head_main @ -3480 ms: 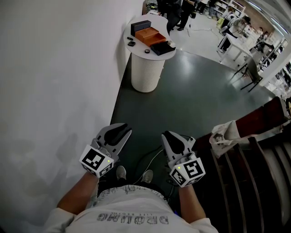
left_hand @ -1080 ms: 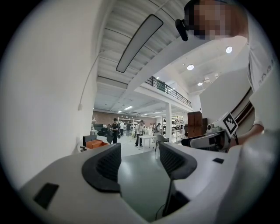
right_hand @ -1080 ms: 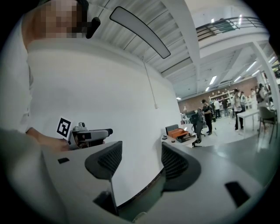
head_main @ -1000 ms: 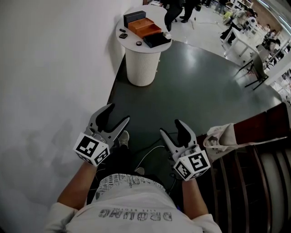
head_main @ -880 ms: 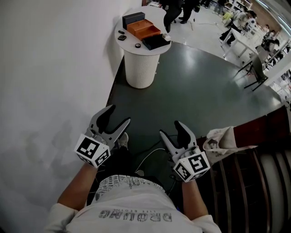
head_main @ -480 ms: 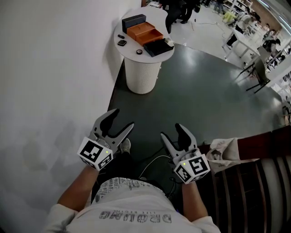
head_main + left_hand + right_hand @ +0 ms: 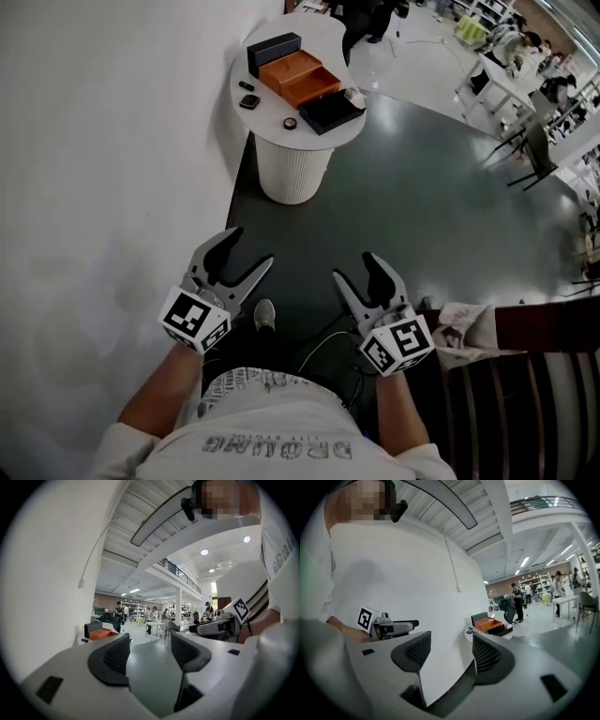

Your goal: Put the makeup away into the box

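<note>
A round white table [image 7: 298,169] stands far ahead by the wall. On it lie an open orange box [image 7: 300,77], a dark box [image 7: 273,52], a black tray [image 7: 332,110] and small makeup pieces: a round pot [image 7: 291,123] and a dark compact [image 7: 248,101]. My left gripper [image 7: 248,249] and right gripper [image 7: 356,268] hang side by side over the floor, well short of the table, both open and empty. The orange box [image 7: 101,633] also shows in the left gripper view beyond its jaws [image 7: 149,656]. In the right gripper view the orange box [image 7: 488,623] lies past the open gripper [image 7: 451,652].
A white wall [image 7: 103,187] runs along the left. Dark glossy floor [image 7: 422,216] spreads between me and the table. A pale bag [image 7: 464,323] hangs on a dark railing at the right. A cable [image 7: 323,342] trails by my shoe [image 7: 264,314]. People and desks fill the far hall.
The table has drawn nearer and sits lower in the head view as I walk toward it. Both grippers travelled forward with me, still open and empty.
</note>
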Available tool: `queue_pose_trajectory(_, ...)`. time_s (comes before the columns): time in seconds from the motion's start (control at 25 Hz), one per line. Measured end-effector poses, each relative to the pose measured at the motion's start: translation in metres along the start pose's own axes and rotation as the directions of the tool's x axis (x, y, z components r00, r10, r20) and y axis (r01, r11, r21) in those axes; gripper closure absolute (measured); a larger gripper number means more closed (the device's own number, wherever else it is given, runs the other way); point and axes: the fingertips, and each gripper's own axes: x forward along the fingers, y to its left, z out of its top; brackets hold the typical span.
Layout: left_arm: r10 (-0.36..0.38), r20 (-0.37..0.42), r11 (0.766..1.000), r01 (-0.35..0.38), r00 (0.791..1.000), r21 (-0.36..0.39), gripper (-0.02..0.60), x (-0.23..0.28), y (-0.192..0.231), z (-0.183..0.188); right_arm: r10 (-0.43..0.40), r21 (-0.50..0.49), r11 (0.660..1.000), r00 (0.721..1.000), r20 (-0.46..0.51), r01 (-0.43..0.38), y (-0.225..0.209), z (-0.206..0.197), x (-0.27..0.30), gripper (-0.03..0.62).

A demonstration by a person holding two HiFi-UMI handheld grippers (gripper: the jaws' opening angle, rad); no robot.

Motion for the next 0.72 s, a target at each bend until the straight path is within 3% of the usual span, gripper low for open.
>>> queue_pose_trajectory(0.36,-0.038,0.004,0.999,0.038,0.999,-0.023,0.302,0.037,0.086,0.009,-0.03,-0.003,1.0,0.999,-0.018,0.03,-0.008,0.026,0.09,0.316)
queue_pose_trajectory(0.72,-0.038,0.026,0.999,0.039,0.999,-0.023,0.302,0.061,0.146,0.026,-0.04,-0.019,0.999,0.999,-0.014,0.04,-0.015,0.048,0.151,0.315)
